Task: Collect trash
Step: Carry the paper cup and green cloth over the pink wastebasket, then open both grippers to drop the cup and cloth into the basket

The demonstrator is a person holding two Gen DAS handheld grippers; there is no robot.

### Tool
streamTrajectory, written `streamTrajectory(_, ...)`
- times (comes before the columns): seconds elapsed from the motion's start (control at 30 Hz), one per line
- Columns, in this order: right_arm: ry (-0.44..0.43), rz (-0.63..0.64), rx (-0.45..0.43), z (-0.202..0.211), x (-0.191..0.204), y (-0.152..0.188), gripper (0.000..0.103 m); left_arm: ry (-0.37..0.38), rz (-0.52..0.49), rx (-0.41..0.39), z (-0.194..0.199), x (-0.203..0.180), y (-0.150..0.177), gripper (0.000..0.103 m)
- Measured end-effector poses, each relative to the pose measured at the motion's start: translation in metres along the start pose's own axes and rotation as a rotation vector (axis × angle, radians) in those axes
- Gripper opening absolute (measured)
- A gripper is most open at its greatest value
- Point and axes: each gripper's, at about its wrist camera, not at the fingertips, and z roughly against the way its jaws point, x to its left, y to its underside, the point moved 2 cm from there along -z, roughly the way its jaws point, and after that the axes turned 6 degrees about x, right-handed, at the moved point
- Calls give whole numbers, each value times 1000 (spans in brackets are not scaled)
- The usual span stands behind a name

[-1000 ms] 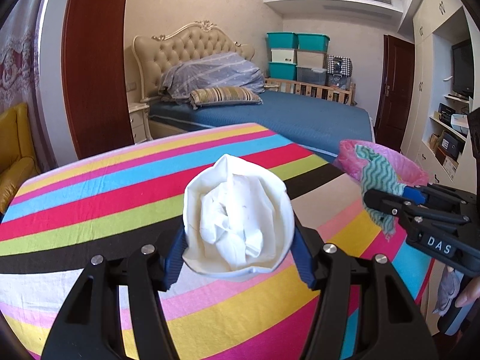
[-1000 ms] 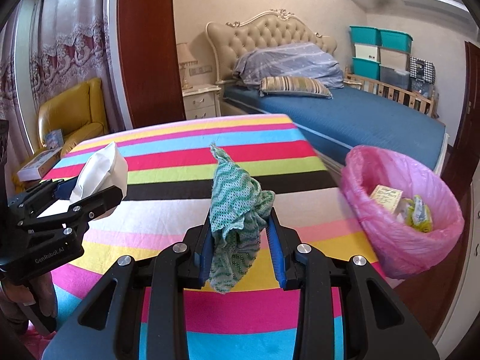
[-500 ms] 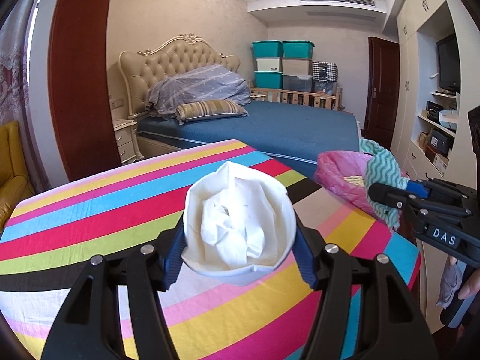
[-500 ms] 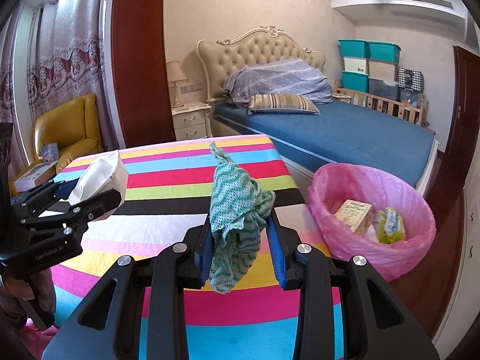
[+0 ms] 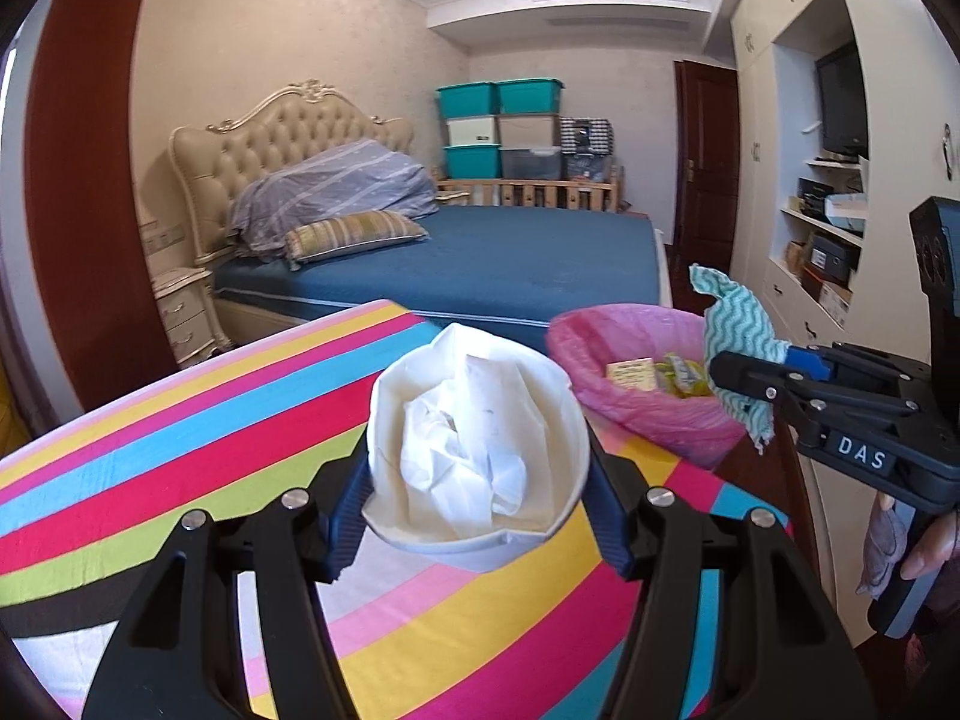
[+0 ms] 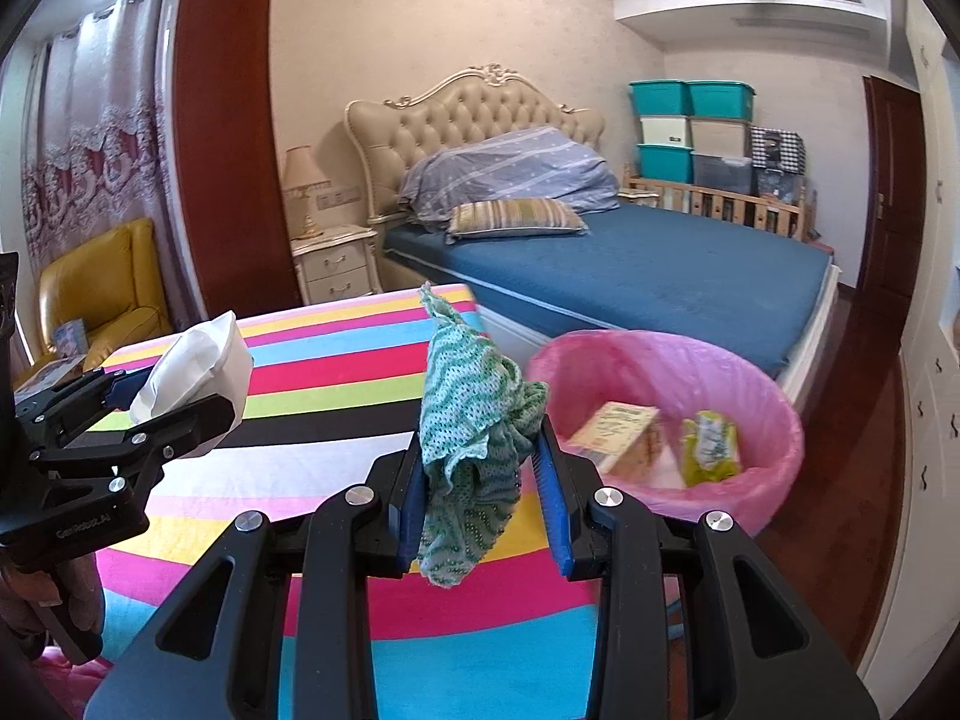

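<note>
Between your left gripper's [image 5: 477, 480] pads sits a paper cup [image 5: 474, 450] stuffed with tissue; your right gripper [image 6: 483, 468] pinches a green cloth [image 6: 474, 420]. Ahead and right of both, the pink-lined bin [image 6: 690, 372] already holds wrappers; both loads are not yet dropped.

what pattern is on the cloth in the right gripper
Green and white wavy zigzag stripes on the cloth; clearest in the right wrist view.

A crumpled green cloth [image 6: 474, 420] is clamped by the right gripper [image 6: 480, 468], just left of the pink-lined bin [image 6: 774, 396]. Farther left of the bin, a tissue-stuffed white cup [image 6: 204, 372] is gripped by the left gripper [image 6: 174, 402].
</note>
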Motion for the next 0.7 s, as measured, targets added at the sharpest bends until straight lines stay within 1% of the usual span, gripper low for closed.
streamTrajectory(0.17, 35, -12, -14, 1, -27, -6, 32, 45, -21, 3, -15, -20, -16, 60)
streamTrajectory(0.33, 66, -6, -6, -8, -57, -14, 33, 102, -30, 15, -37, -41, -36, 60)
streamTrajectory(0.47, 48, -33, -3, -15, -83, -23, 33, 151, -9, 41, -62, -54, -53, 60)
streamTrajectory(0.57, 51, -33, -10, -21, -101, -29, 33, 172, -13, 55, -78, -66, -63, 60)
streamTrajectory(0.7, 72, -24, 11, -31, -117, -33, 33, 181, -30, 67, -97, -80, -73, 60)
